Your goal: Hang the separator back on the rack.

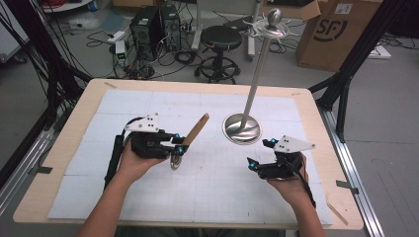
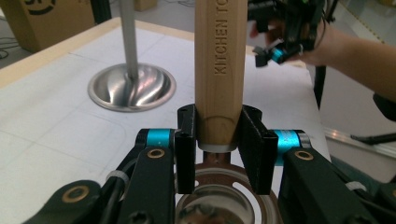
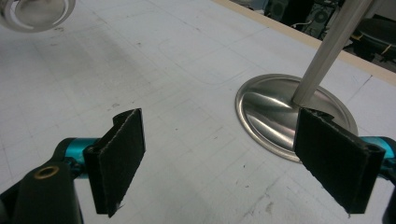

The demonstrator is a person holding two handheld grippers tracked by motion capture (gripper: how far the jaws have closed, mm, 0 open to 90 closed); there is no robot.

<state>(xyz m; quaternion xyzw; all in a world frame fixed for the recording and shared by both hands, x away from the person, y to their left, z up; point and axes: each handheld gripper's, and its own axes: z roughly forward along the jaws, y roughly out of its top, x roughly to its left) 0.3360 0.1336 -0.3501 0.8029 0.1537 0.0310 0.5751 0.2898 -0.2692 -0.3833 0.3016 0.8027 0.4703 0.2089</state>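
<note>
A kitchen tool with a wooden handle [image 1: 196,129] is held by the left gripper [image 1: 181,147]. In the left gripper view, the handle [image 2: 220,70] is clamped between the two black jaws near its lower end, and a round metal part [image 2: 217,205] is seen below the jaws. In the high view, the handle is tilted up and to the right, above the white mat [image 1: 148,103] in the left half of the table [image 1: 64,133]. The right gripper [image 1: 258,154] is held apart, near the round base of the metal stand [image 1: 241,128]. In the right gripper view, its jaws are spread wide and nothing is between them; the stand base [image 3: 275,112] lies just beyond
</note>
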